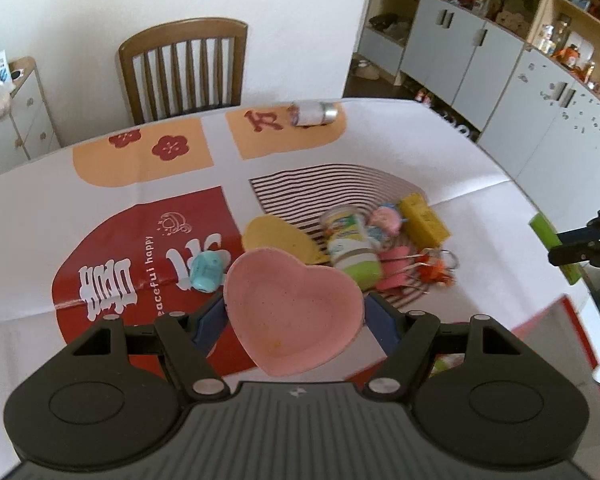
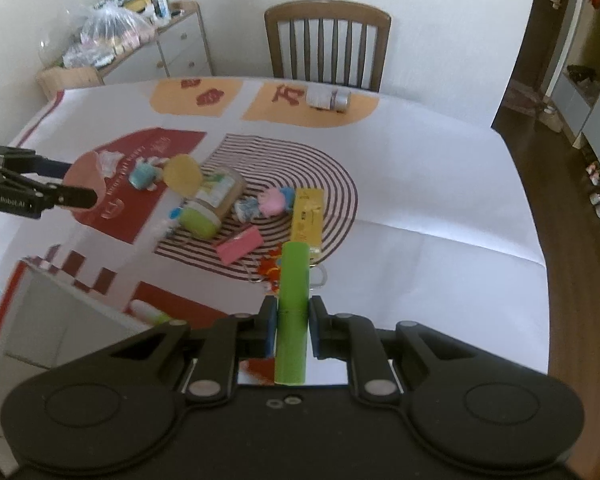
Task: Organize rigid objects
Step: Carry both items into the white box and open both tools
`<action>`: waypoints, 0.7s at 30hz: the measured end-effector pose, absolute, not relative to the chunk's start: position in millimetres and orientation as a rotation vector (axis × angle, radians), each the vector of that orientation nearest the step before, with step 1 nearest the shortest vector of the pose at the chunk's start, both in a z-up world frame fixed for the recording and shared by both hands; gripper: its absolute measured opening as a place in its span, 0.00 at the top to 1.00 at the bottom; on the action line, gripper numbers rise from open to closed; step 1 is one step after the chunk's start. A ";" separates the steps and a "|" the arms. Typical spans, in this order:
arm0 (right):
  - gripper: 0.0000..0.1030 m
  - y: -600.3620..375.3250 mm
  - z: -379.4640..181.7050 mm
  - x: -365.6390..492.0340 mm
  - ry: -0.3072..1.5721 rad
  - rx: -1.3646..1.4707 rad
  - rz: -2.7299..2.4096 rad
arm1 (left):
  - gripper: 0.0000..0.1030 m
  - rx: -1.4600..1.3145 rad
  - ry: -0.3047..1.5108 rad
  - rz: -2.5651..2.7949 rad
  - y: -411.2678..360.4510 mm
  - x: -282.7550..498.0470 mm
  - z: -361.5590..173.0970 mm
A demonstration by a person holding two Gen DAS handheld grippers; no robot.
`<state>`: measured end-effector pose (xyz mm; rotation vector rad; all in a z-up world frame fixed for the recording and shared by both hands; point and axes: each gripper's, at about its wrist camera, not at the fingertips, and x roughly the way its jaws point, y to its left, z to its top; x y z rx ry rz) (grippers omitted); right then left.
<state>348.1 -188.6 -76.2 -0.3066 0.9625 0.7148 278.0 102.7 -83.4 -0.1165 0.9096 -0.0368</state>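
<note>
The left gripper (image 1: 296, 320) held a pink heart-shaped dish (image 1: 294, 312) crosswise between its blue pads, jaws spread wide against the dish's two sides, the dish lifted clear of the patterned tablecloth (image 1: 440, 152). The right gripper (image 2: 293, 320) was clamped tight on a green cylinder (image 2: 294, 308), which stood lengthwise between the fingers and pointed away toward the pile.

From the left-hand camera the cylinder showed only as a green sliver at the far right edge, and the right gripper as dark blurred jaws beside it. The right-hand camera gave what the other could not: a white box (image 2: 52, 320) at the near left corner of the table, with something pale and green lying just past it, too blurred to name. It also showed the left gripper side-on at the left edge, the dish raised above the red patch of the cloth.

The remaining clutter lay together on the striped arc: a jar with a green lid (image 2: 214, 204) on its side, a yellow box (image 2: 308, 216), a pink block (image 2: 240, 249), a teal toy (image 1: 206, 274), a yellow disc (image 2: 183, 175) and an orange keyring charm (image 2: 272, 268). Well apart, near the chair (image 2: 327, 40), a small silver-capped bottle (image 2: 327, 99) lay on its side.
</note>
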 end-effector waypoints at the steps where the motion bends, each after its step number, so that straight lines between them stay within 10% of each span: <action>1: 0.85 -189.9 -72.0 342.0 0.960 -0.300 0.715 | 0.28 -0.120 0.908 -0.041 100.5 272.9 -78.8; 21: 0.85 -175.7 -61.1 230.2 0.970 -0.327 0.724 | 0.28 -0.040 0.971 -0.252 27.3 177.6 -55.6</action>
